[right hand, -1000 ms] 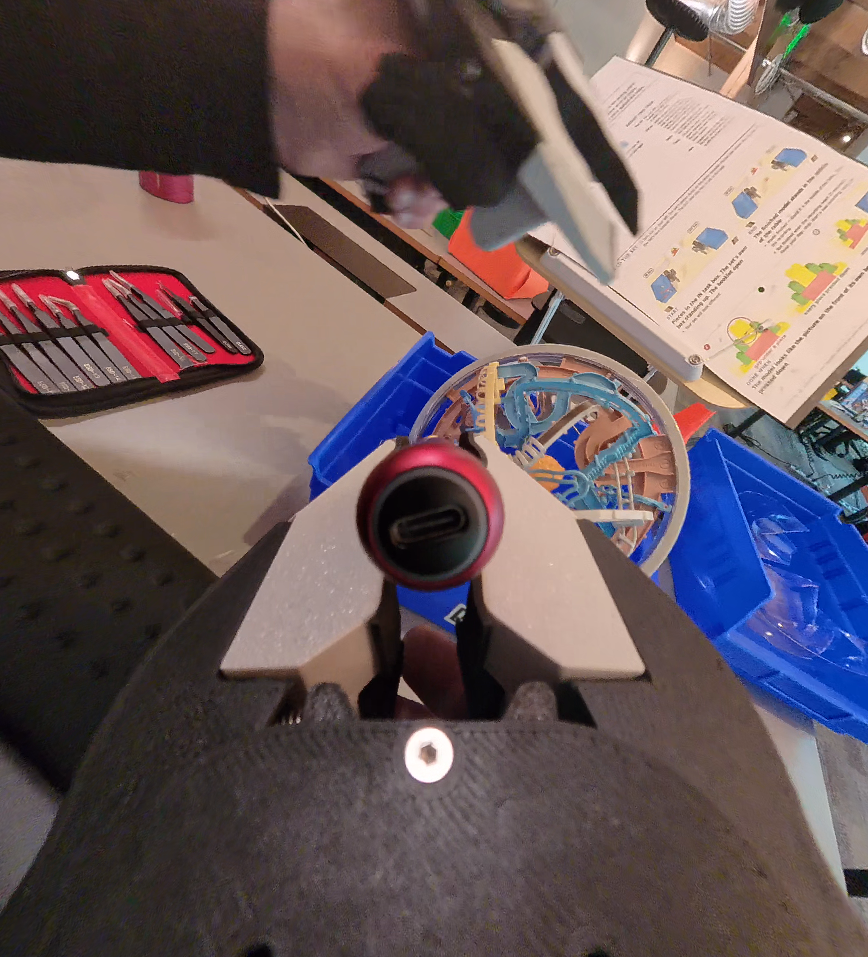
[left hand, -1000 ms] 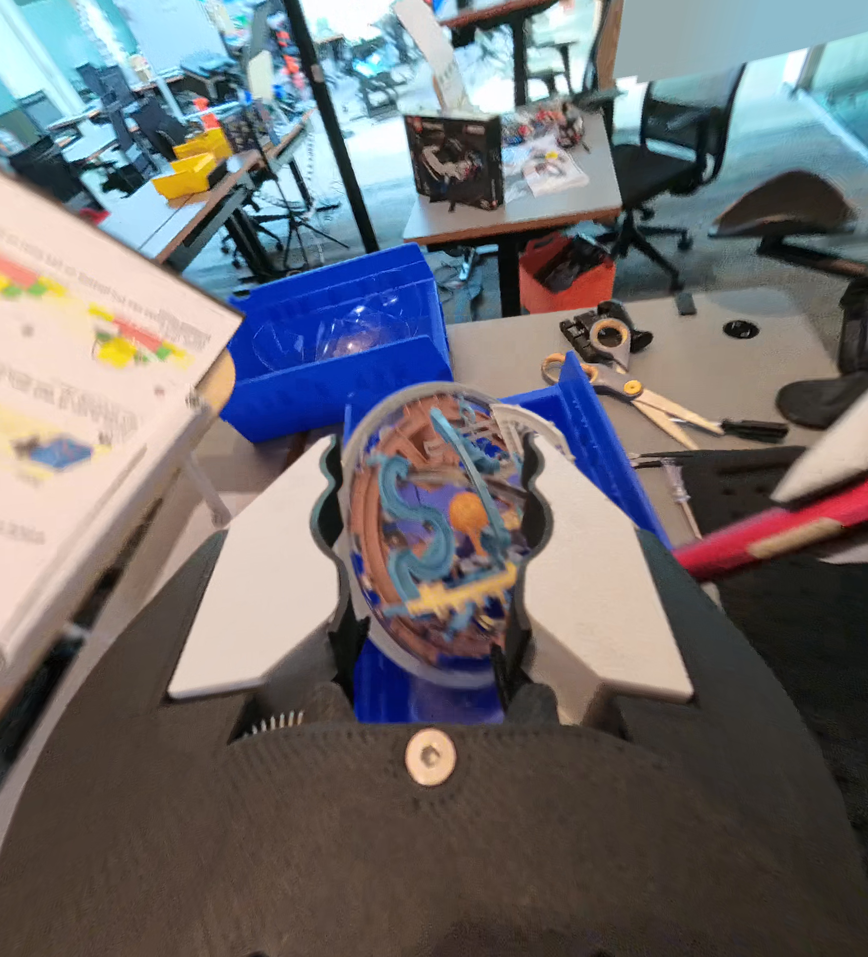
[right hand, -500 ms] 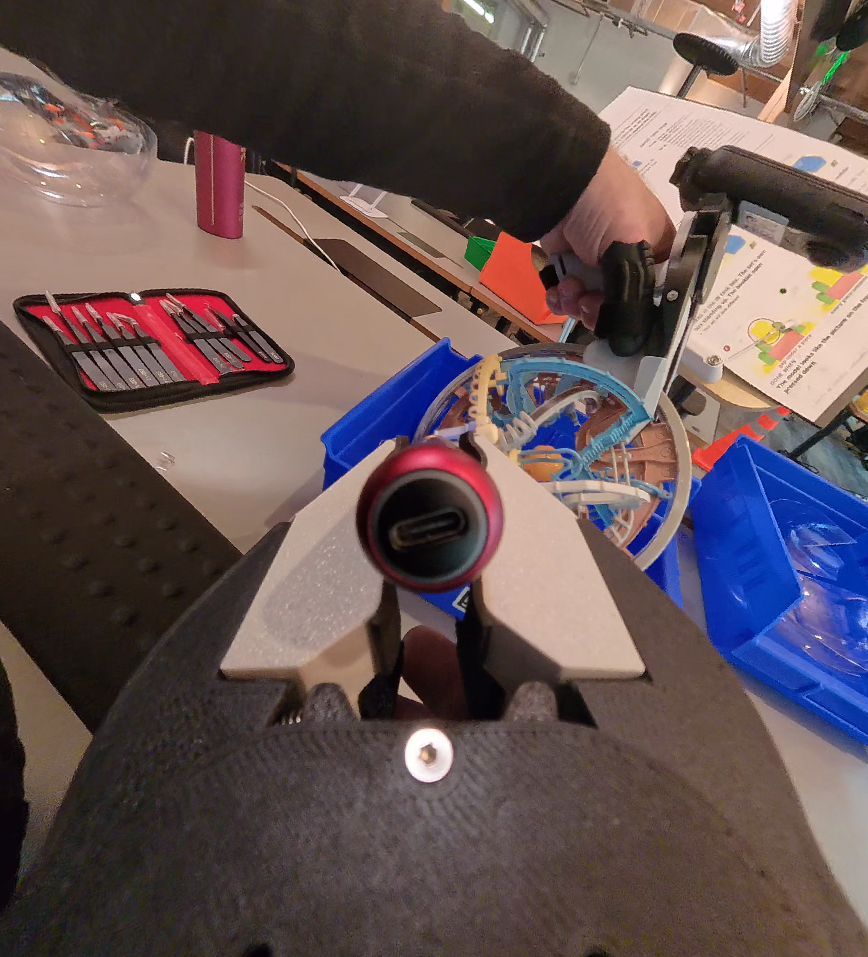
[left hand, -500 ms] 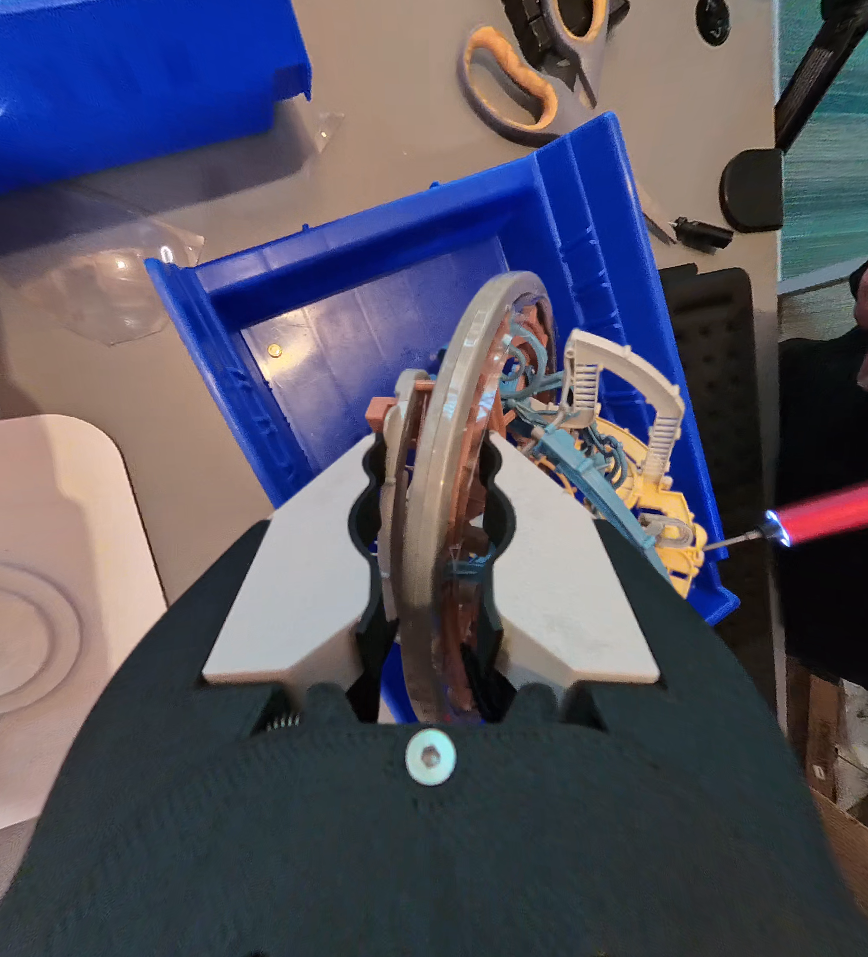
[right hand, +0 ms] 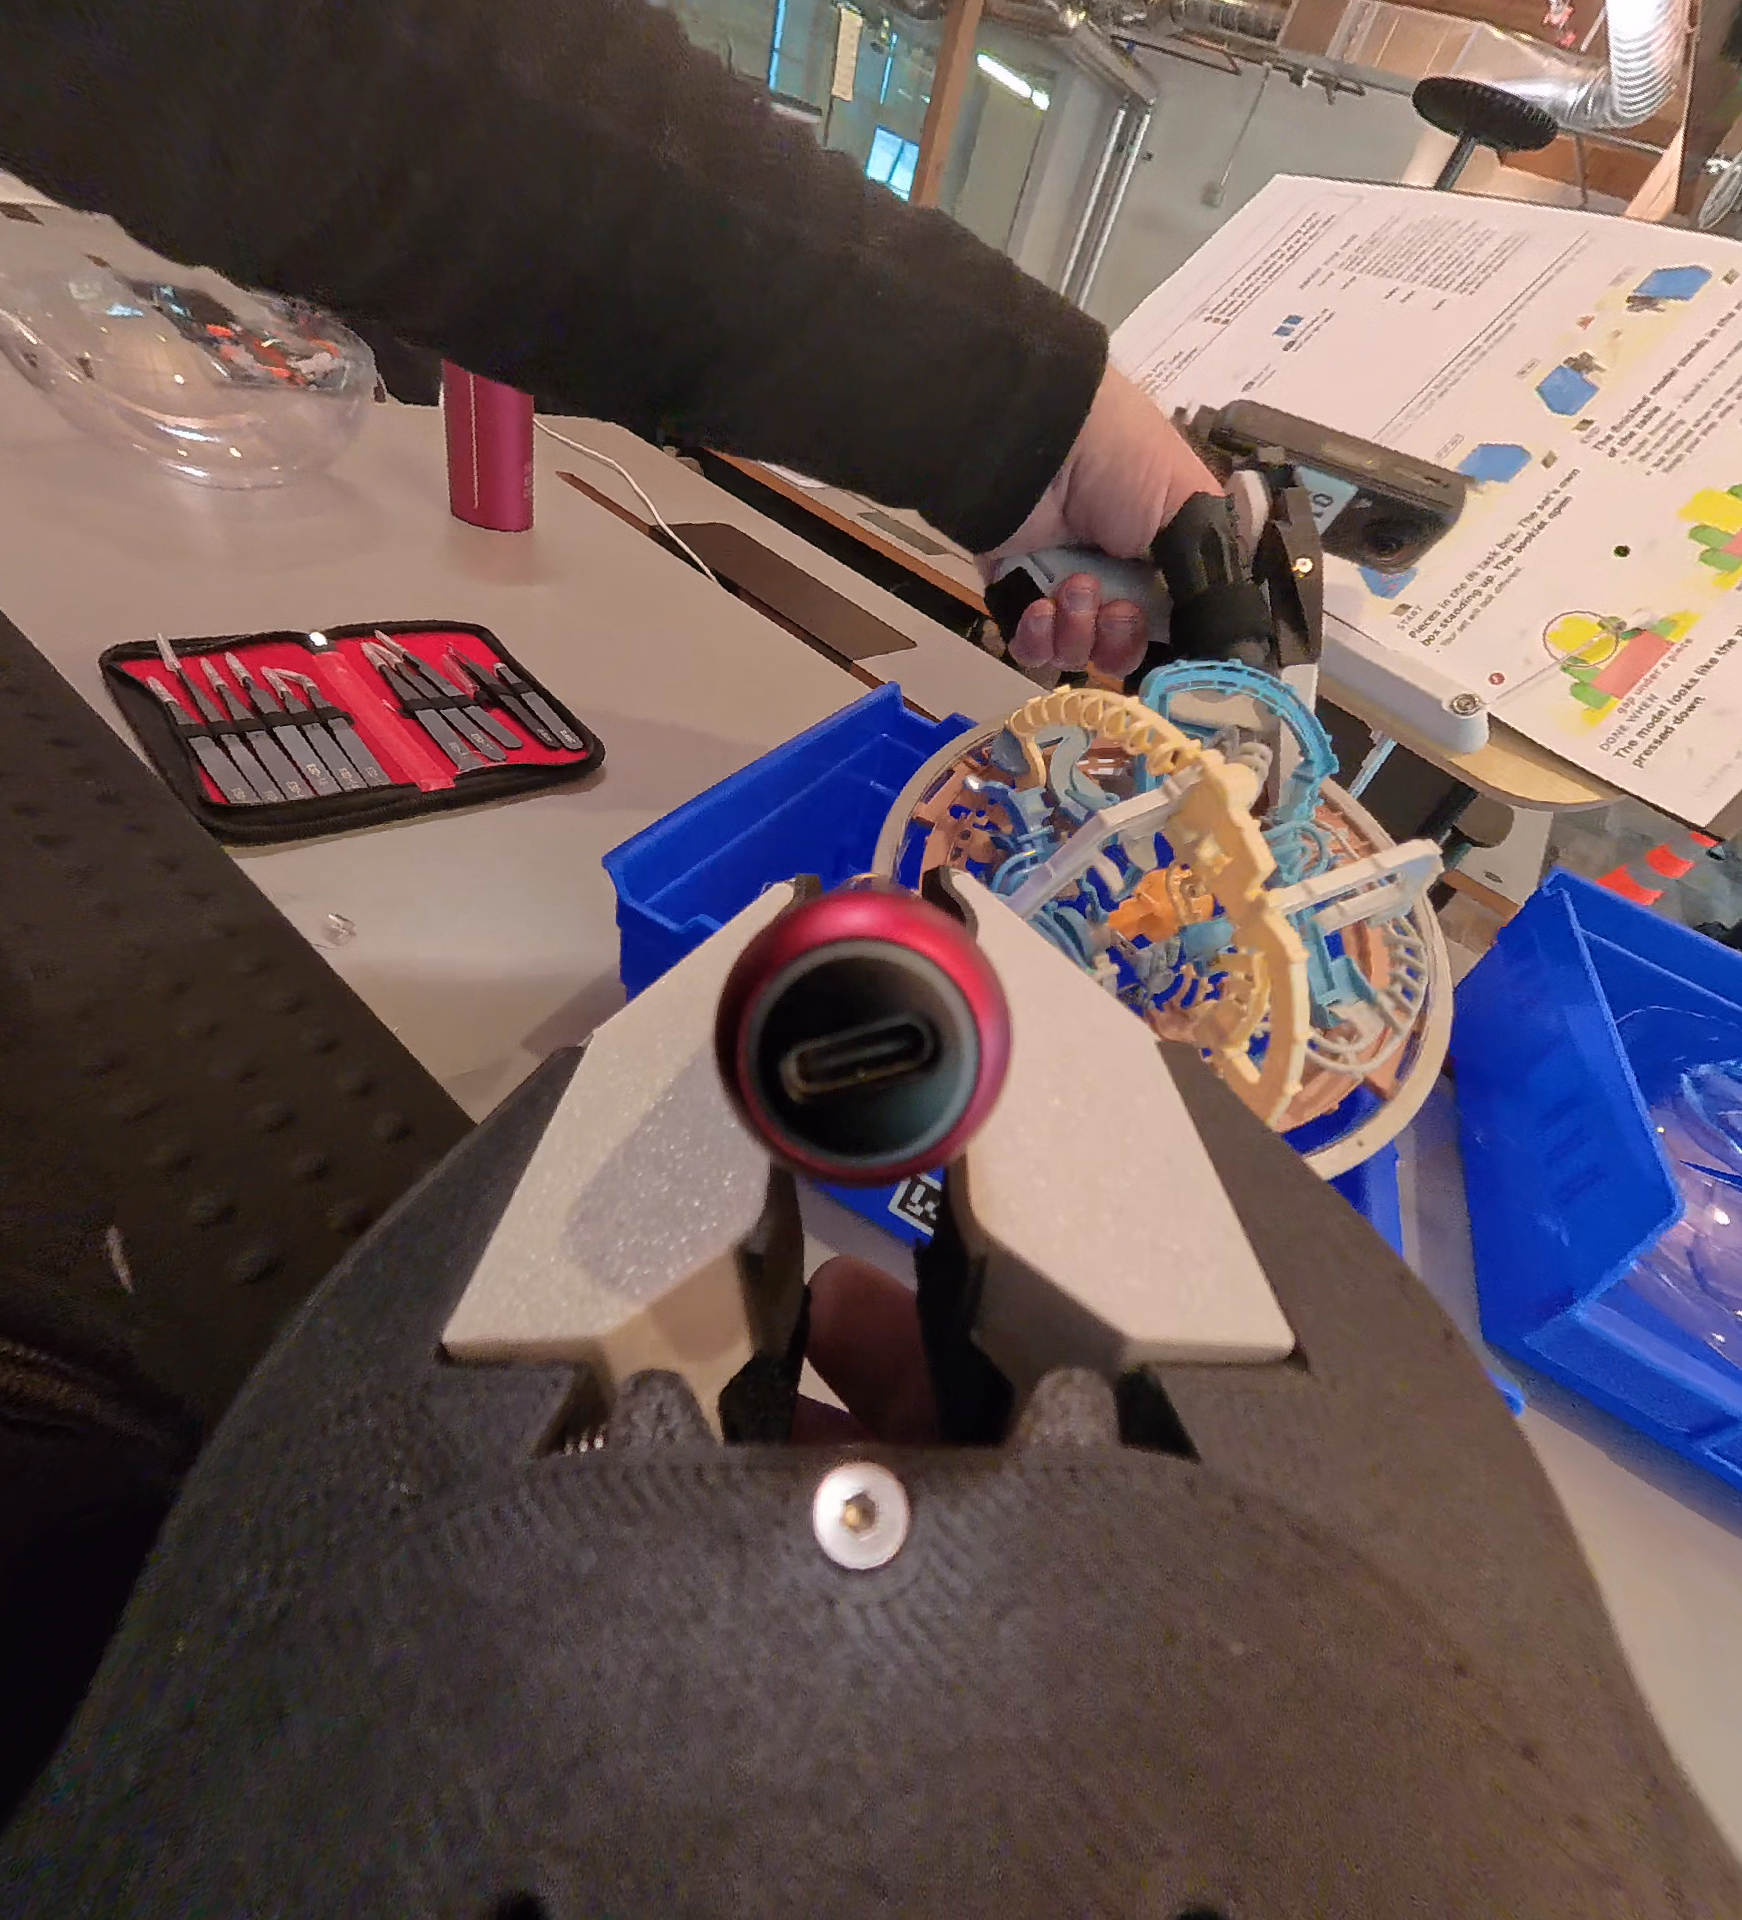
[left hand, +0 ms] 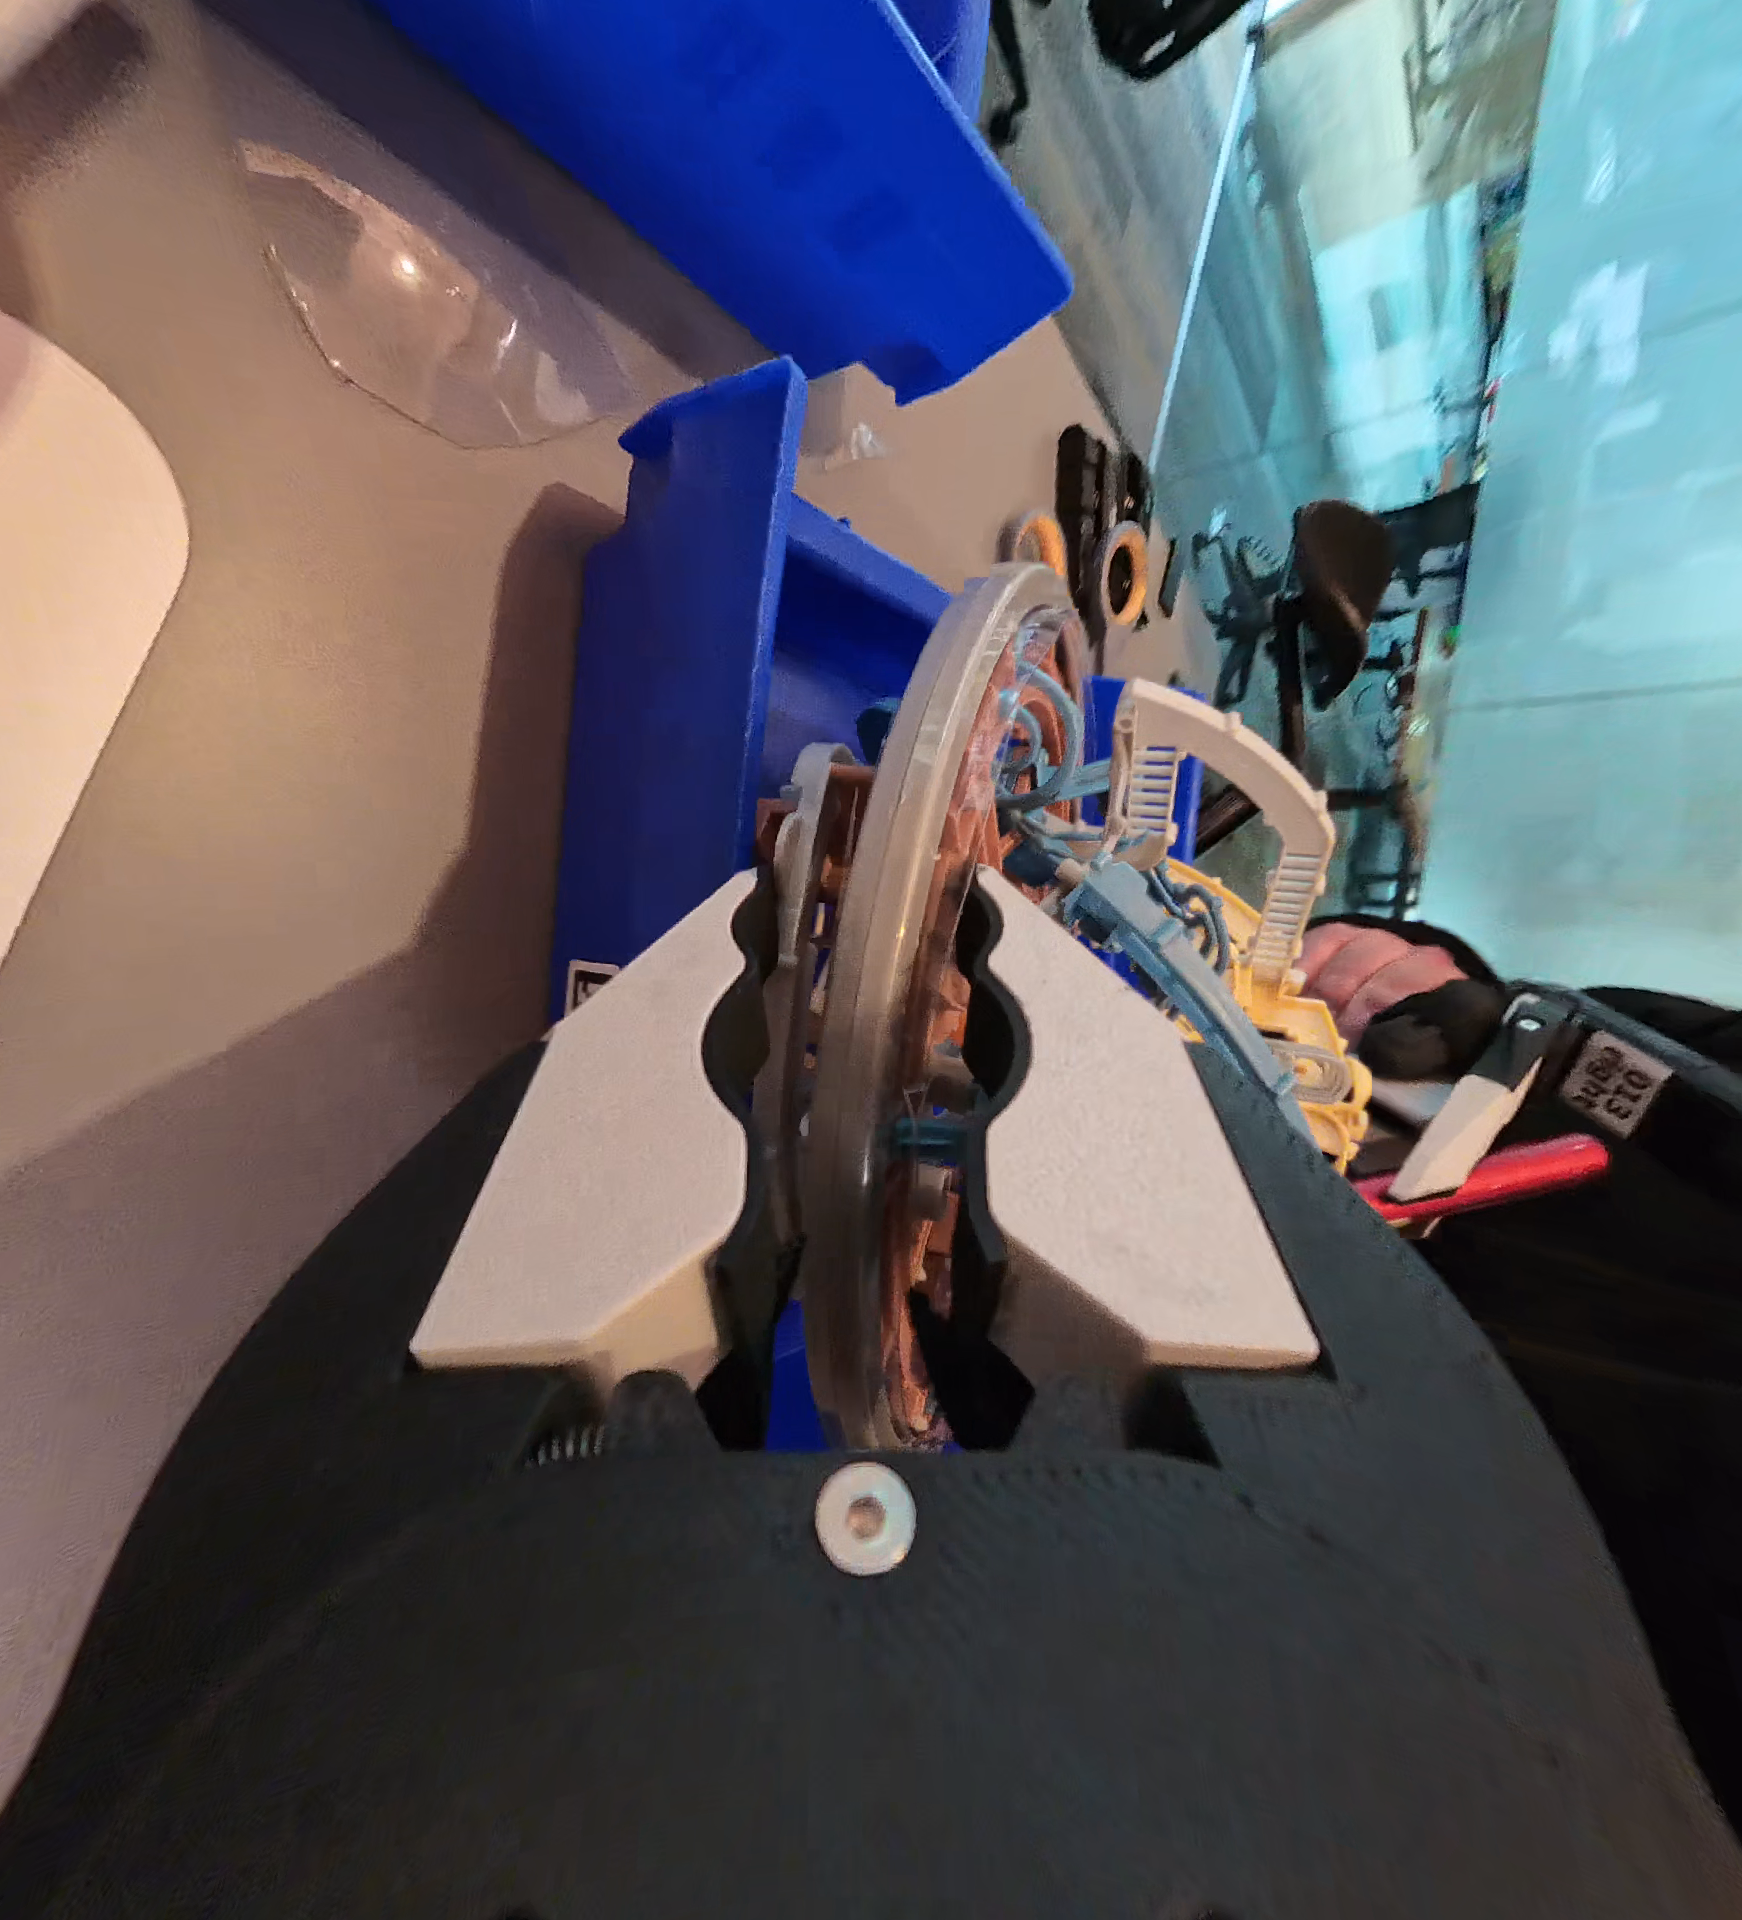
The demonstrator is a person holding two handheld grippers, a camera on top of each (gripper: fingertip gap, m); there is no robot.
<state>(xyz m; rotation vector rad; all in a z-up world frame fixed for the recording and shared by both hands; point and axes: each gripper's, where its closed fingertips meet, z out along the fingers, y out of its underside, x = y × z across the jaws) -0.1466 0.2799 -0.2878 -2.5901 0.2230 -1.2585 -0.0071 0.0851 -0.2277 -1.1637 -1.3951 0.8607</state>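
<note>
My left gripper (left hand: 867,904) is shut on the grey ring of a plastic marble maze (left hand: 898,831) with blue, brown, yellow and white tracks, and holds it edge-on over a small blue bin (left hand: 680,665). In the right wrist view the maze (right hand: 1158,894) is tilted above that bin (right hand: 742,831), with the left gripper (right hand: 1251,582) and a hand on its far side. My right gripper (right hand: 872,883) is shut on a red electric screwdriver (right hand: 862,1039), whose port end faces the camera, close to the maze. The screwdriver (left hand: 1490,1169) also shows at the right of the left wrist view.
A second blue bin (right hand: 1625,1143) holds a clear dome. A red-lined tweezer case (right hand: 347,717), a red cylinder (right hand: 488,447) and another clear dome (right hand: 181,364) lie on the grey table. An instruction sheet on a stand (right hand: 1521,416) is behind. A black mat (right hand: 67,935) is at the left. Some 25 cm of space lies between my two pairs of fingers.
My left gripper has rolled and lowered with the maze, so the maze now tilts its tracks toward the right gripper. The right gripper has kept its hold on the screwdriver and come closer.
</note>
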